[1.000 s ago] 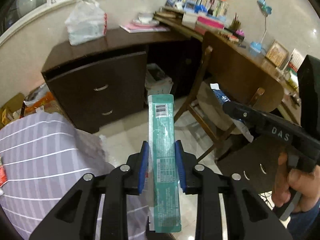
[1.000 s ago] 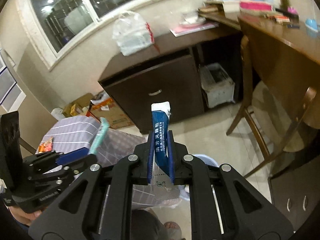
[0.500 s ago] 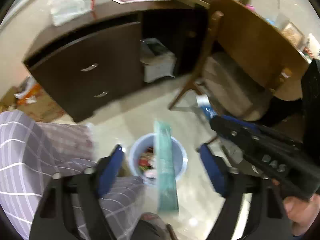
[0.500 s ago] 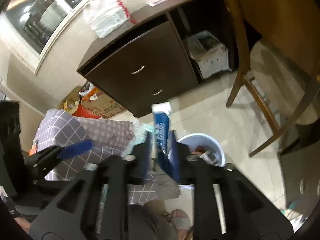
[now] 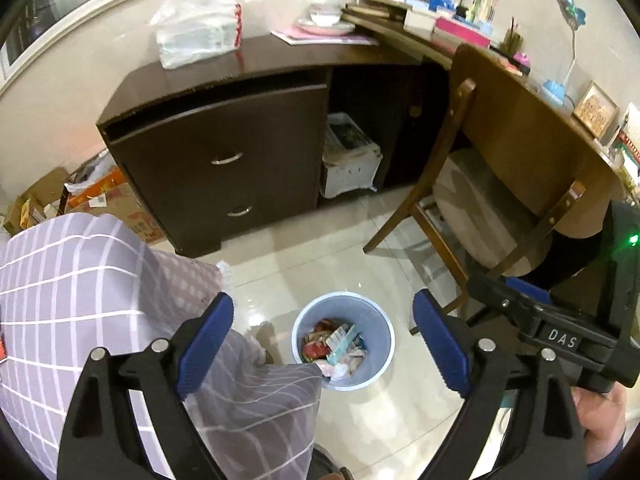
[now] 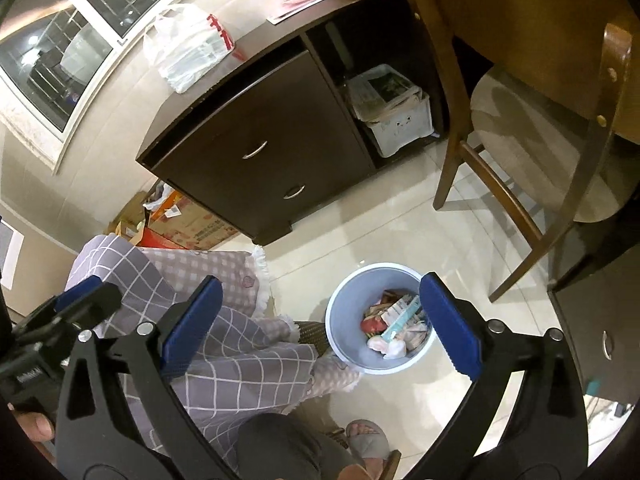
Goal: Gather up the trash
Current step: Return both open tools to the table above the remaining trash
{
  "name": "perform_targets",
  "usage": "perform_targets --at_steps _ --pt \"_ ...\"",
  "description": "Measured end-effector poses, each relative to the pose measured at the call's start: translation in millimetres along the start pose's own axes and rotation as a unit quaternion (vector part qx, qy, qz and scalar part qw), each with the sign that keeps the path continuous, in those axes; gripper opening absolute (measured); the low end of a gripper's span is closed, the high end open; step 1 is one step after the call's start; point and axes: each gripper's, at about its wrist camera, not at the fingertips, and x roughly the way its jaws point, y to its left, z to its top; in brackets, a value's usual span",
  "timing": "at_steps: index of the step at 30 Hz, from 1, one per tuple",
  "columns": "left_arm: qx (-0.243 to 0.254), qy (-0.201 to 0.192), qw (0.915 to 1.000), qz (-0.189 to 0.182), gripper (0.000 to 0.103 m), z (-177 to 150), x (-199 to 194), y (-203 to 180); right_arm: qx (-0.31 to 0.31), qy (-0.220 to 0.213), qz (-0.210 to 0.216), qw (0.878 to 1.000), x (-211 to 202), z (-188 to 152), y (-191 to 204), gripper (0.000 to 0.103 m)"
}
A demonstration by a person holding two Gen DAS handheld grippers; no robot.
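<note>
Left wrist view showed the left gripper [image 5: 323,338] with jaws just opened wide and nothing between them, above a pale blue wastebasket [image 5: 382,346] on the tiled floor, where a teal wrapper [image 5: 343,344] lay among crumpled packets. Right gripper [image 6: 320,322] had likewise just spread its jaws, empty. Farther off, a white crate [image 5: 349,162] of newspapers sat under the dark desk [image 5: 224,152].

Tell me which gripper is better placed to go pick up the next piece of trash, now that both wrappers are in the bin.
Probably the left gripper. Both it and the right gripper have just opened and are empty above the blue bin, but the checked bedding, where a red wrapper shows at the edge, lies on its side.
</note>
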Motion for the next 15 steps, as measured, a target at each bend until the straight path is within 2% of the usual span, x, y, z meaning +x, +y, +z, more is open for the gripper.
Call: perform_targets --at_steps 9,15 --pt "-0.006 -0.046 0.9989 -0.010 0.091 -11 -59 20 -0.022 -0.037 0.003 0.999 -39 0 42 0.097" --pt "-0.013 -0.076 0.9970 0.012 0.091 -23 -93 39 -0.055 -0.056 0.017 0.997 -60 -1 82 0.097"
